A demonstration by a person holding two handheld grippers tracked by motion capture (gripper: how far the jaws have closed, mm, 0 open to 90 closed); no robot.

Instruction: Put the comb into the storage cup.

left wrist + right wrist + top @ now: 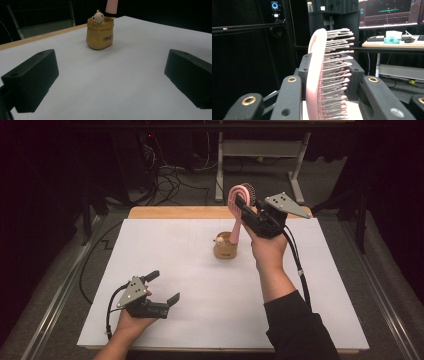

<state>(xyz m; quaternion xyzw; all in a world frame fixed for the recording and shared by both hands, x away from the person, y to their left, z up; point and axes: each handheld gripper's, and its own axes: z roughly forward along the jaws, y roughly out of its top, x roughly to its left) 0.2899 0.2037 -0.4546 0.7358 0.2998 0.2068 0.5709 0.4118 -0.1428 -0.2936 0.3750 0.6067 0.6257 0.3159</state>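
we hold a pink hairbrush (240, 200) clamped in our right gripper (248, 215) above the tan pouch-shaped cup (225, 247); our left gripper (159, 287) rests wide open on the white table (200, 295).

Standing on the counter (200, 285) past its middle: holder (225, 247). Directly above the holder, handle end hanging over its mouth: hairbrush (239, 202), clamped in right gripper (248, 210). Nearer than the holder and to its left, resting on the counter: left gripper (161, 289).
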